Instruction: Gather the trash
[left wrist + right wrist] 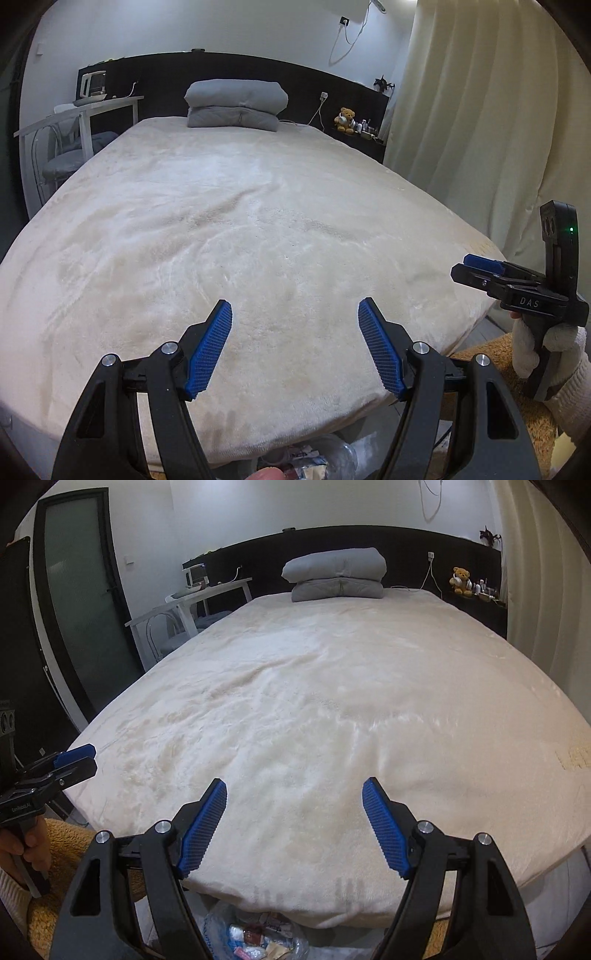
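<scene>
Both wrist views, taken from foot of bed. Far left: white desk (79,110) w/ small appliance on top, chair tucked under; dark glass door (79,590) beyond it in right-wrist view. Centre: cream bed cover (240,229), bare of litter as far as visible; folded grey bedding (236,105) stacked at far end against black headboard. Near left: left gripper (294,308) released, blue pads apart, nothing between, hovering over near edge of cover. Near right: right gripper (294,787) likewise released and empty, pads wide apart; gloved hand on its handle seen from left-wrist view. Low centre, just below near mattress edge: clear plastic bag (218,928) on floor, mouth up, holding trash (255,936), i.e. wrappers and paper scraps, partly hidden by gripper arms. Far right: teddy bear (345,119) and small bottles on dark ledge, pale curtain (480,110) beside. Step in hand, judged: between pick-ups, w/ collected items already in bag and no piece gripped. Next move calls for scanning for remaining litter; none found on cover, so prob. closing bag mouth w/ both tools, approaching low and from either side.
</scene>
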Available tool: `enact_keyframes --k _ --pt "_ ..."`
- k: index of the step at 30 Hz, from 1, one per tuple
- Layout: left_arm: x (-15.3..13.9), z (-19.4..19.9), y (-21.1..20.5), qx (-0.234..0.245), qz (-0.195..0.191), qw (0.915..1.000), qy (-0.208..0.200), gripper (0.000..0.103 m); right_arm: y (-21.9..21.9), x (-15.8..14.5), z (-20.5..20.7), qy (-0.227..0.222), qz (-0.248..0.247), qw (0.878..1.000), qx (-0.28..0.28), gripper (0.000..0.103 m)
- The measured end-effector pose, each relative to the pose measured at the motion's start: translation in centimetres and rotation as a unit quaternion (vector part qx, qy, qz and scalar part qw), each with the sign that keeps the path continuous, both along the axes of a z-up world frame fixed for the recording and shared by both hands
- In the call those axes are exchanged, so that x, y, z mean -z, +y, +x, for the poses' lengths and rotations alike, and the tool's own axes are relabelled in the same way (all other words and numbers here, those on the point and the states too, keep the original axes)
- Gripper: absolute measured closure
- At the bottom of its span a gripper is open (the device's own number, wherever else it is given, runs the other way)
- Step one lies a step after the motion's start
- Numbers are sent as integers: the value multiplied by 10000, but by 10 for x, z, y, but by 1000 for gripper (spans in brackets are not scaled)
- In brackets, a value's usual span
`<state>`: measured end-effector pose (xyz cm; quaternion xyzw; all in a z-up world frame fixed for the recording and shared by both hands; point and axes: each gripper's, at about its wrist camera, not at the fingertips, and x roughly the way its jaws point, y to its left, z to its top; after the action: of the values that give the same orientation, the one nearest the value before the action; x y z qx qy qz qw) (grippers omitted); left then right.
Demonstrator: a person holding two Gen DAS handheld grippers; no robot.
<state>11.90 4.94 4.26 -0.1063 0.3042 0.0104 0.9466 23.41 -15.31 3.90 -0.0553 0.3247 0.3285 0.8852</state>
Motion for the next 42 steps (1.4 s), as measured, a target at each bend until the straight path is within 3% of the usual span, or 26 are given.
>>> enact_keyframes --k 3,5,8,11,20,42 --pt "0 4 5 -8 100 9999 -137 32 7 1 8 -125 -66 9999 13 19" --pt "0 7 7 7 154 9997 -184 25 12 3 12 -260 -130 9996 65 18" --pt "-2 8 8 -14 184 9993 -324 22 16 6 14 -405 -119 9991 85 10" --pt "-3 8 11 -128 205 9986 -470 6 18 10 18 -400 -90 9991 121 7" --pt "0 2 4 -247 385 9974 -556 6 22 13 6 -859 -261 9958 193 7" --pt "-1 -5 -5 -262 516 9952 -788 6 29 15 2 -936 -225 9953 129 5"
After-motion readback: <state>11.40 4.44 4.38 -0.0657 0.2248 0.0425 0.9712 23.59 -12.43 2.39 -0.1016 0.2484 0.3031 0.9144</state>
